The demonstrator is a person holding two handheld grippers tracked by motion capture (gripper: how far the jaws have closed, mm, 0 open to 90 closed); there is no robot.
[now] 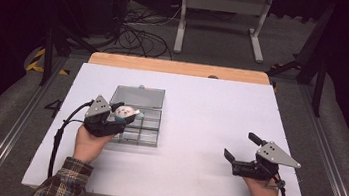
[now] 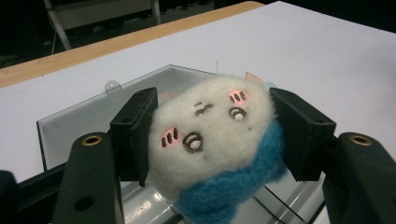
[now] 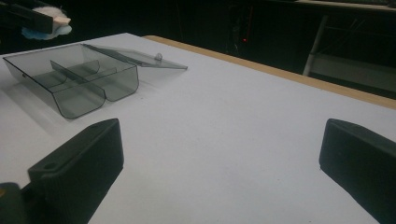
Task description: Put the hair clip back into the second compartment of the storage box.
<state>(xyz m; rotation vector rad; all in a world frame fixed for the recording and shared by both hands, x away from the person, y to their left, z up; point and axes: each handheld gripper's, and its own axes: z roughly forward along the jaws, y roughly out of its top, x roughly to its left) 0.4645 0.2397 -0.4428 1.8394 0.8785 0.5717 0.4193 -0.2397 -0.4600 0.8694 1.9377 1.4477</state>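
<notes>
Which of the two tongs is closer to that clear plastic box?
The left tongs, holding a plush toy right above the clear plastic box. The right tongs sit far off, open.

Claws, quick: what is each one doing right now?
Left claw: shut on the plush toy, over the clear box.
Right claw: open, holding nothing.

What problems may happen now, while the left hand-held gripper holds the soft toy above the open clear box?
1. The plush toy is pinched only at its sides by the left hand-held gripper, and its blue part bulges below the jaws, so it may slip out.
2. The compartments of the clear plastic box look narrow, so the toy may catch on a divider.
3. The right hand-held gripper is open and far from the light box, which may slide if pushed.
</notes>
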